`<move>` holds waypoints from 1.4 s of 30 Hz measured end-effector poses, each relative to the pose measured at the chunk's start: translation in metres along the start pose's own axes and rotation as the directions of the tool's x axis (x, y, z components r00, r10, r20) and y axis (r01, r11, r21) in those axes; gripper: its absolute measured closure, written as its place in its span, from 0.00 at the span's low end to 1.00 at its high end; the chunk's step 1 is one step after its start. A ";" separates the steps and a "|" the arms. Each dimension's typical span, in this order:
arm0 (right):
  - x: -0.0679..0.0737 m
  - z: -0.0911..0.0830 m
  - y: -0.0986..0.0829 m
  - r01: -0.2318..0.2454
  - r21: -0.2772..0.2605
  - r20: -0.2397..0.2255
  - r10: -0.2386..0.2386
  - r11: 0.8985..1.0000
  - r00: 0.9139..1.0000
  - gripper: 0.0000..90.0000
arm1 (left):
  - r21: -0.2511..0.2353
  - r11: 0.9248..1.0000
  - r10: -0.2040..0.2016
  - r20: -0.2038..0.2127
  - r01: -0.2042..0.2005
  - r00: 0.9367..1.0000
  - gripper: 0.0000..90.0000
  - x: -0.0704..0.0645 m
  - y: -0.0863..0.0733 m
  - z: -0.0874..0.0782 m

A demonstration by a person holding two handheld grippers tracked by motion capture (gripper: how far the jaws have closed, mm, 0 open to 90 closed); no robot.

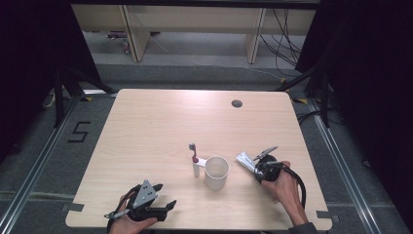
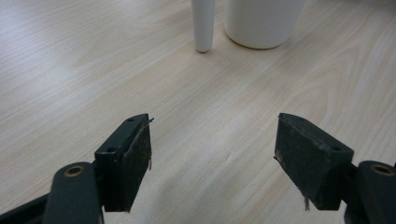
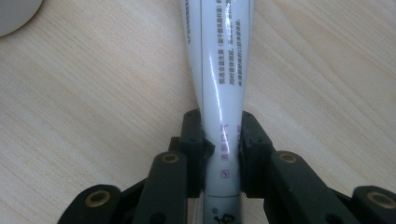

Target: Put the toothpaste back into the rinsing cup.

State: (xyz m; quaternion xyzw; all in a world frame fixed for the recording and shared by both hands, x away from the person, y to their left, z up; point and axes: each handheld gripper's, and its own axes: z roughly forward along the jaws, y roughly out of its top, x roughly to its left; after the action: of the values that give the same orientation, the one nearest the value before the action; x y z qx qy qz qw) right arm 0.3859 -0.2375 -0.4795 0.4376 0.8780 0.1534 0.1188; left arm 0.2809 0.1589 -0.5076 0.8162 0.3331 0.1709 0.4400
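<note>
On table centre, white cup (image 1: 216, 172), toothbrush (image 1: 194, 159) beside it, right tongs (image 3: 222, 142) clamping toothpaste tube (image 3: 219, 70), left tongs (image 2: 212, 158) wide.

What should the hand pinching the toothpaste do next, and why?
Probably lift the toothpaste tube slightly and carry it toward the white cup. The right gripper is shut on the tube, which seems to lie low over the table just right of the cup. The left gripper waits open, holding nothing.
</note>
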 end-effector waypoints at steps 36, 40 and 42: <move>-0.012 -0.055 0.003 -0.066 -0.446 -0.134 0.007 0.893 0.991 0.85 | 0.003 1.000 0.004 -0.003 -0.004 1.000 0.30 0.002 0.000 -0.001; -0.006 -0.061 0.007 -0.101 -0.479 -0.164 0.025 0.872 0.986 0.85 | -0.003 1.000 -0.002 -0.003 0.002 1.000 0.30 0.002 0.000 -0.001; -0.006 -0.062 0.009 -0.076 -0.509 -0.161 -0.008 0.857 0.987 0.85 | 0.005 1.000 0.007 -0.006 -0.007 1.000 0.30 0.003 0.000 -0.001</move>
State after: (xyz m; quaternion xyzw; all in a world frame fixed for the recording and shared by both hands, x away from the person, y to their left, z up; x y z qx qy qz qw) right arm 0.3750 -0.2478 -0.4182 0.3921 0.8040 0.4179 0.1587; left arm 0.2824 0.1614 -0.5068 0.8179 0.3321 0.1740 0.4364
